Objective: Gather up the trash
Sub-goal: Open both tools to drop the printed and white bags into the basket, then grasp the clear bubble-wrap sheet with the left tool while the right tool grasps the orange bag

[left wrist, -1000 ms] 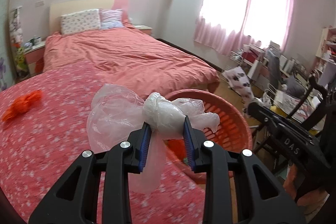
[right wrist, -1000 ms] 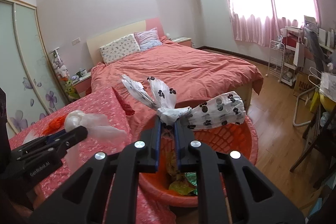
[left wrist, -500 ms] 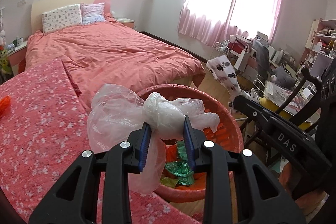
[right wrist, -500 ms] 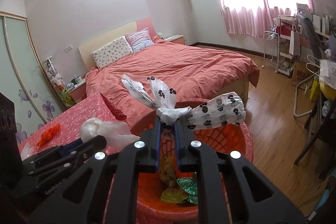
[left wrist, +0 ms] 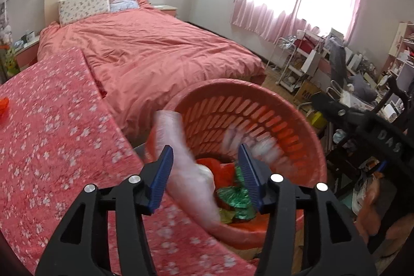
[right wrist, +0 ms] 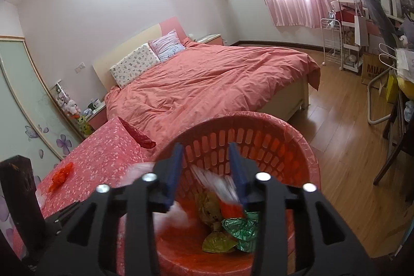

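My left gripper (left wrist: pixel 205 148) hangs over the red slatted basket (left wrist: pixel 248 87), its jaws opening. The clear plastic bag (left wrist: pixel 186 172) is a blur dropping from between the blue pads toward the basket, and nothing presses on it. My right gripper (right wrist: pixel 205 146) is also over the basket (right wrist: pixel 258 118) with its jaws opening. The white black-spotted bag (right wrist: pixel 220 183) is a blur falling free between its pads. Green foil (right wrist: pixel 240 224) and yellowish wrappers lie on the basket's bottom.
A table with a red flowered cloth (left wrist: pixel 51 146) stands left of the basket, with an orange scrap (right wrist: pixel 60 173) on it. Behind is a bed with a salmon cover (left wrist: pixel 145 53). Chairs, shelves and clutter (left wrist: pixel 336 64) fill the right side on the wood floor (right wrist: pixel 344 146).
Both grippers have moved forward and down over the basket and have opened. The clear bag and the spotted bag have left their pads and are falling.
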Available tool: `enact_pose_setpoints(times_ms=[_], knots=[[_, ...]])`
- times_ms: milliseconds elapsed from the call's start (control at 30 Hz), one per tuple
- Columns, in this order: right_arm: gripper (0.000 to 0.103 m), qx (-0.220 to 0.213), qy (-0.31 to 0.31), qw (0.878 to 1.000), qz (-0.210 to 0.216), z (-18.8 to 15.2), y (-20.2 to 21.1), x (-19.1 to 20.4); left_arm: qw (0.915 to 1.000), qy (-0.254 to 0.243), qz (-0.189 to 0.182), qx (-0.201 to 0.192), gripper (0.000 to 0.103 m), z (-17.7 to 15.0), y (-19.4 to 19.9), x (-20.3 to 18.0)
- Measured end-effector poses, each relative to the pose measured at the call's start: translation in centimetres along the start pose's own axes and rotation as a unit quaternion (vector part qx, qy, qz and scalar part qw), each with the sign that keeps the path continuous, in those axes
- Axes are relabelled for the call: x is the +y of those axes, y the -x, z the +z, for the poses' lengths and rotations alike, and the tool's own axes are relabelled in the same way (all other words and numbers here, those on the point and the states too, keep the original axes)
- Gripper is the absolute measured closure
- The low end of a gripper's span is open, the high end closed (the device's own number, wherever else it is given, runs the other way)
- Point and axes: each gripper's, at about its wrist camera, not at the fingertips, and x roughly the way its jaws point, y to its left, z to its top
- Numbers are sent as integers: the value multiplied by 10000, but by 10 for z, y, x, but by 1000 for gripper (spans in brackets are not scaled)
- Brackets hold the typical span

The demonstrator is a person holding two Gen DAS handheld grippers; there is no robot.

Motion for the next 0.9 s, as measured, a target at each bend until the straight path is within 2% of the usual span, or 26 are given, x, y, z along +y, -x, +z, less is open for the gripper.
enact_pose_setpoints(times_ms=[200,267,500,667,800,900], knots=[[51,8,169,9996,-208,-7,0,3,9994,113,341,-29,46,-5,12,21],[49,4,281,9993,-262,-11,0,8,9983,114,566,-111,43,-8,22,32],[41,116,682,9974,-180,-25,-5,37,9870,622,1447,-304,36,-21,69,112],[34,172,885,9959,-8,-32,-4,62,9647,1082,2361,-440,32,-36,117,187],[27,120,1159,9932,76,-37,1,88,9379,1449,3100,-563,31,-46,157,244],[24,134,1274,9916,158,-39,2,104,9106,1835,3652,-609,30,-54,182,294]])
